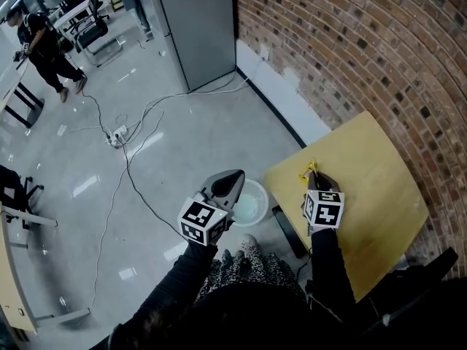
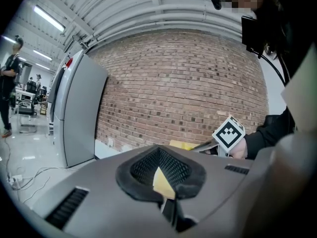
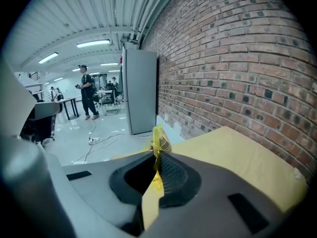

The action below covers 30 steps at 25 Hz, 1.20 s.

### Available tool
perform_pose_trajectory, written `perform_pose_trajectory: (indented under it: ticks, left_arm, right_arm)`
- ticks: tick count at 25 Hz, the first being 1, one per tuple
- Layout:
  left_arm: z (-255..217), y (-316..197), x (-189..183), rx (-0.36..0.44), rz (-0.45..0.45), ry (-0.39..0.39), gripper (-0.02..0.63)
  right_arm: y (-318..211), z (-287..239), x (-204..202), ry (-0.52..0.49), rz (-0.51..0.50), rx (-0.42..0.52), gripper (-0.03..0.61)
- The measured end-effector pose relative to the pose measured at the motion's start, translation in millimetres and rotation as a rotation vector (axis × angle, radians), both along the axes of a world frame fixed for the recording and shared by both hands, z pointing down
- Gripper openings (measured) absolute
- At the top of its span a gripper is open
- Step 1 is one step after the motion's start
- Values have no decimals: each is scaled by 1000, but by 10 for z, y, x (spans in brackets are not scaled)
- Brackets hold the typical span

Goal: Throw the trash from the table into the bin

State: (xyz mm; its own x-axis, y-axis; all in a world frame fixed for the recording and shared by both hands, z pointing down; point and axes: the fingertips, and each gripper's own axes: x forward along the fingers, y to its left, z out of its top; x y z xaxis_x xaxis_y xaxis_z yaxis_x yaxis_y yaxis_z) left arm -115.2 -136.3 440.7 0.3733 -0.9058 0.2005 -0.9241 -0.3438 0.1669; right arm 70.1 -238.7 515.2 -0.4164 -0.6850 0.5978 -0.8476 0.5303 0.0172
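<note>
A crumpled yellow wrapper point(image 1: 310, 170) with a barcode sticks up from the tips of my right gripper point(image 1: 315, 178), a little above the near-left corner of the yellow table point(image 1: 368, 188). In the right gripper view the wrapper point(image 3: 160, 141) is pinched between the jaws of the right gripper point(image 3: 156, 158), which are shut on it. My left gripper point(image 1: 233, 176) hangs over the near rim of the round white bin point(image 1: 263, 192) on the floor left of the table. Its jaws point(image 2: 163, 178) are together with nothing held.
A brick wall point(image 1: 365, 49) runs behind the table. Cables and a power strip point(image 1: 117, 135) lie on the grey floor, and a grey cabinet point(image 1: 193, 28) stands at the wall. A person point(image 1: 47, 49) walks far off at the left. A black bar point(image 1: 289, 232) lies between bin and table.
</note>
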Motion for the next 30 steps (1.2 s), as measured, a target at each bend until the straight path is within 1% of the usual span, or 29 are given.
perform_pose_trajectory:
  ticks: [4,8,15,18,23,26,30]
  left_arm:
    - [-26,56,-105,5,-28,0,6]
    - [-83,122,-258,13,-63,0,6]
    - [-130,274,-584,24,-138,-12,6]
    - [-116,358,-774,22,-188,-8,6]
    - [-54,493,-1068,12,-260,-5,6]
    - [-18,523,-1172,9,-281,-5,6]
    - [30,602,-1284,9,-308,15,6]
  right_arm:
    - [45,-86,-229,-16,-49,11,15]
    - [86,-183,-490,-59,-100,15,15]
    - [170,-322,-1000,-71,-208,40,15]
    - [234,-364,-1254,-76,-257,48,15]
    - [392,-395,-1662,-93,-336,65,15]
    - [460,-375,-1844,-108,-376,70,15]
    - [560,-323,-2024,-120,-413,66,15]
